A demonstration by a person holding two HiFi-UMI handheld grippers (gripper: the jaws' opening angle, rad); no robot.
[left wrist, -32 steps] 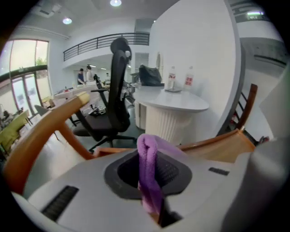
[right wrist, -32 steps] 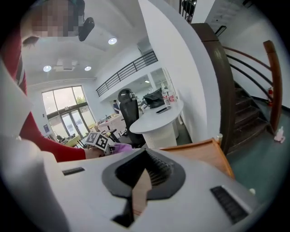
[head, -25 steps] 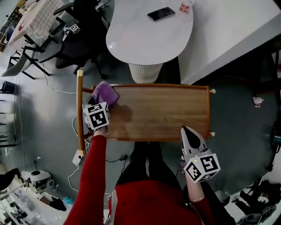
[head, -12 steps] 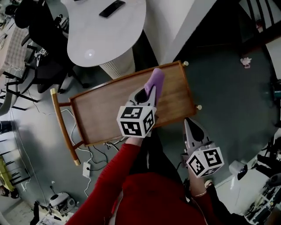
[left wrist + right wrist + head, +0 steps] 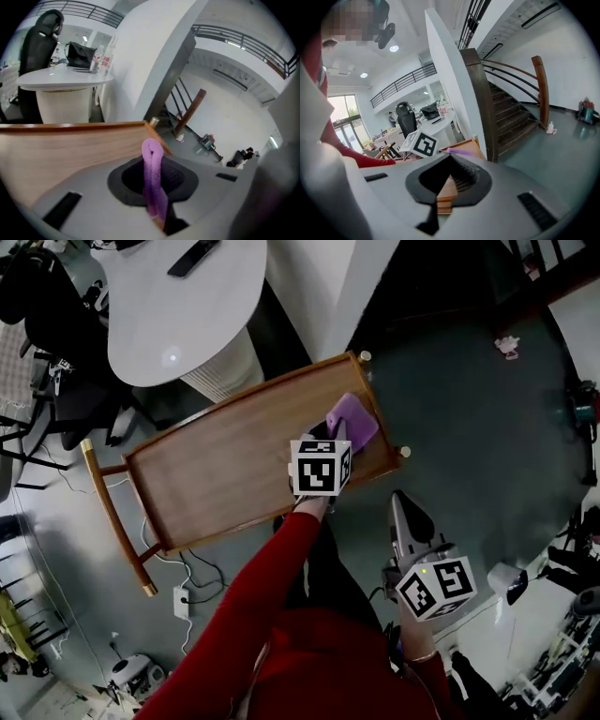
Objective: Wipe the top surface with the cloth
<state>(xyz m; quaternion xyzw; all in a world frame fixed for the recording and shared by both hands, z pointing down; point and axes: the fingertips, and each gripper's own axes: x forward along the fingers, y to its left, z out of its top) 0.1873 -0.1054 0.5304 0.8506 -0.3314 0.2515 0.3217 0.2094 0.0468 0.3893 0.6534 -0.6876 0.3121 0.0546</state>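
The purple cloth [image 5: 352, 420] lies on the right end of the wooden top [image 5: 225, 465], close to its far right corner. My left gripper [image 5: 334, 434] is shut on the cloth and presses it onto the wood. In the left gripper view a purple fold [image 5: 153, 174] stands pinched between the jaws, with the wooden top [image 5: 65, 145] running off to the left. My right gripper [image 5: 401, 501] hangs beside the top's right front corner, off the wood, jaws together and holding nothing. The right gripper view looks across that corner at the left gripper's marker cube [image 5: 423, 142].
A white round table [image 5: 178, 315] with a dark phone [image 5: 192, 257] stands behind the wooden top. Office chairs [image 5: 56, 381] are at the far left. A power strip and cables [image 5: 181, 601] lie on the floor at left. Wooden stairs [image 5: 511, 117] rise to the right.
The left gripper has dragged the purple cloth from the left end of the wooden top across to its right end. The head view has swung, and the right gripper has stayed by the front right corner.
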